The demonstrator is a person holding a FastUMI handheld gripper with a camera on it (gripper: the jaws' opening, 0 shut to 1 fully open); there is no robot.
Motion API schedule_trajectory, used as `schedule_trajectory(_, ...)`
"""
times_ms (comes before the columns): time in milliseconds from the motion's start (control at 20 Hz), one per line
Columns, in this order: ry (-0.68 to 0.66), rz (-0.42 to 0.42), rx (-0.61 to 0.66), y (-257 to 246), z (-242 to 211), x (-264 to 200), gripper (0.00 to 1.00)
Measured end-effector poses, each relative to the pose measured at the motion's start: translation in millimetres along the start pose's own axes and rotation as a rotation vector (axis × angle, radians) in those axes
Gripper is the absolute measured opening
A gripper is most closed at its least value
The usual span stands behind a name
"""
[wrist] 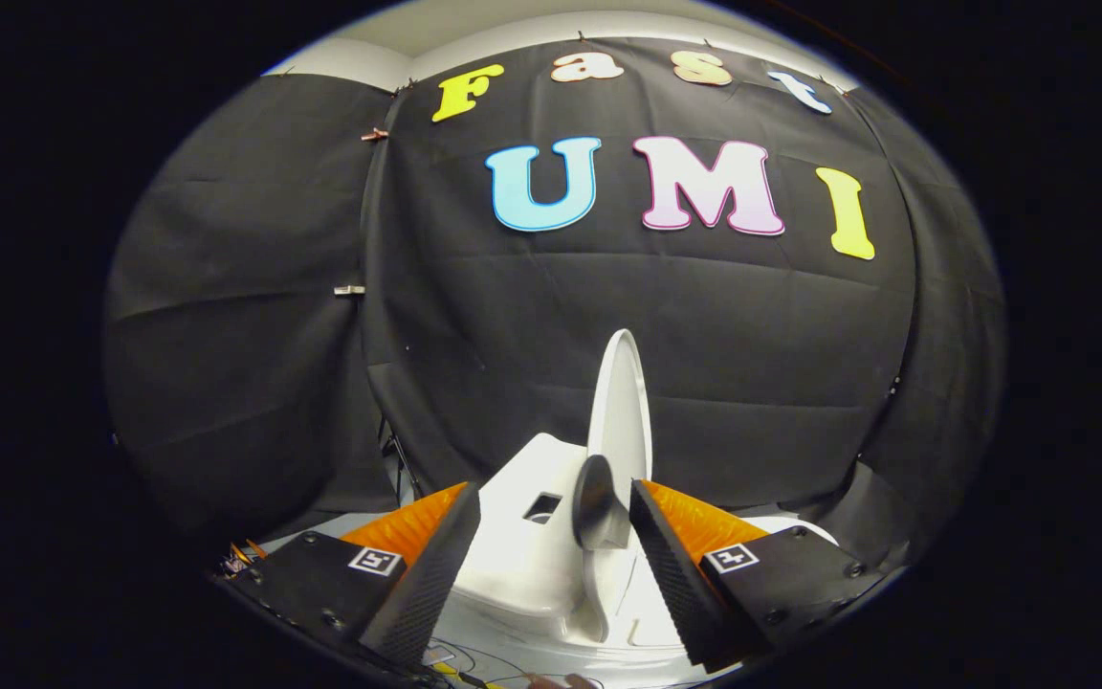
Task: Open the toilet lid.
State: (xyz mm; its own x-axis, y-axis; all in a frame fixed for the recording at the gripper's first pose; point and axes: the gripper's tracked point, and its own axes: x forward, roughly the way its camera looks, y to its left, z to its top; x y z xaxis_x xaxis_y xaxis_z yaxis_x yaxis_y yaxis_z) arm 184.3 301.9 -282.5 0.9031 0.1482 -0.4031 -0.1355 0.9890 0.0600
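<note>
Light floor (321, 534), pale grey-white, shows under and around the white toilet (532, 565), which stands directly on it in front of the black cloth wall. Thin cables (474, 660) lie loose on the floor just below the toilet base, near the gripper (551, 526) fingers, which are spread apart.

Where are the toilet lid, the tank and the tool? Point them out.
toilet lid (620, 402): gripper view, on its raised white face.
tank (524, 478): gripper view, on its top.
tool (555, 536): gripper view, midway between its open fingertips.
</note>
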Motion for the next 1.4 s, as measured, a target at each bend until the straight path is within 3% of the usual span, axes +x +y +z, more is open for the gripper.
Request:
schedule_trajectory(350,-0.126,0.012,-0.012,-33,78,-73,0.98)
schedule_trajectory(750,-0.289,-0.081,-0.056,-138,166,-197,0.98)
schedule_trajectory(1050,-0.354,-0.180,-0.042,-221,183,-285,0.98)
schedule_trajectory(1400,-0.374,-0.218,-0.027,-267,174,-338,0.98)
